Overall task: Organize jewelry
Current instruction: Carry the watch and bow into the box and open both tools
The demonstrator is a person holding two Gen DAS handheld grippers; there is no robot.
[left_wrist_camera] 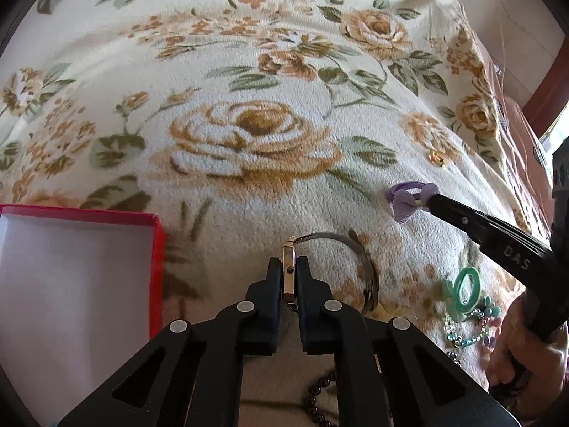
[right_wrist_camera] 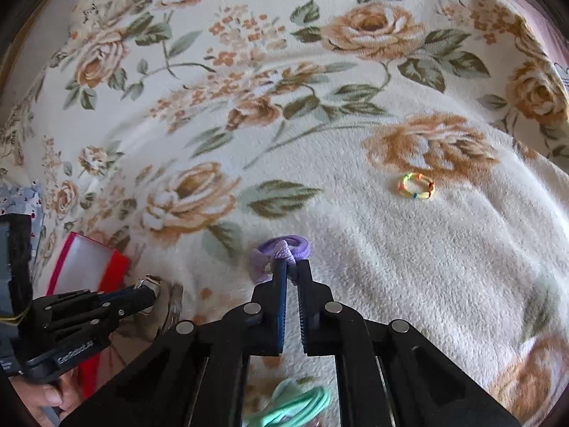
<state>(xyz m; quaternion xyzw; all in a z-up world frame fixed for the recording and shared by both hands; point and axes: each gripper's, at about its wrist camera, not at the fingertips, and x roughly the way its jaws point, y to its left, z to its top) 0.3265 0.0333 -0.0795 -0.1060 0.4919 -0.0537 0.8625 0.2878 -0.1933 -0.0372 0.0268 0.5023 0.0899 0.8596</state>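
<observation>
While both black two-finger grippers press down toward a cream fleece blanket (left_wrist_camera: 249, 185) printed with tan roses and green leaves, each one has its tips pinched on a piece of jewelry. Seen from the left wrist, the left gripper (left_wrist_camera: 288, 277) is clamped narrowly on the rectangular silver case of a wristwatch (left_wrist_camera: 288, 270), held edge-on between the two pads, with the watch's thin metal band curving away to the right and lying on the blanket. Left of it sits an open red cardboard box with a white interior (left_wrist_camera: 158, 270), nothing visible inside it. Off to the right, the right gripper (left_wrist_camera: 425, 203) reaches in at a slant and grips a lilac fabric hair tie with a small bow (left_wrist_camera: 405, 201). From the right wrist, that tie bunches up between the nearly closed tips, its loop resting on the blanket just beyond them.

Near the person's hand (left_wrist_camera: 512, 341) at the right edge lie a mint-green hair tie (left_wrist_camera: 466, 290) and a pastel beaded bracelet (left_wrist_camera: 473, 323). A strand of dark round beads (left_wrist_camera: 320, 398) lies under the left gripper. A small gold trinket (left_wrist_camera: 435, 158) rests farther out, and in the right wrist view a small multicoloured elastic ring (right_wrist_camera: 416, 186) lies well apart on bare cream fleece.
</observation>
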